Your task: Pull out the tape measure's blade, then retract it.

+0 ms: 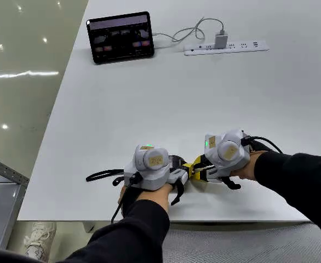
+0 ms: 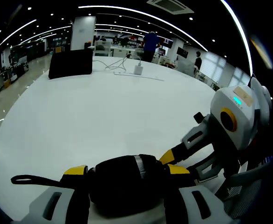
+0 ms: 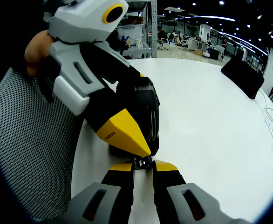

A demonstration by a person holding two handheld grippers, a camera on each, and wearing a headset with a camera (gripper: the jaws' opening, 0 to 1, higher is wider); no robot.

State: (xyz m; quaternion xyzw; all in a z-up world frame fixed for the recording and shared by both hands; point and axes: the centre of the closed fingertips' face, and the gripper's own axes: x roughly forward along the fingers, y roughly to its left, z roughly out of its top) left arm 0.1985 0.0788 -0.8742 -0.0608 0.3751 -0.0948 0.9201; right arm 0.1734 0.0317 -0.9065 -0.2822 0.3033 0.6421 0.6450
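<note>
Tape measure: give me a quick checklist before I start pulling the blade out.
1. Grip: black round tape measure case clamped in left hand-held gripper: ok.
2. Pinch: metal blade tip held by right hand-held gripper: ok.
3. Snag: black wrist strap trails away from the jaws: ok.
4. Lock: blade lock released: cannot tell.
5. Room: bare white table ahead: ok.

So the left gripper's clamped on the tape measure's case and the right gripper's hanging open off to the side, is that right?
Not quite: the right gripper is shut on the blade tip, right at the tape measure, as the right gripper view shows. The left gripper does clamp the case.
</note>
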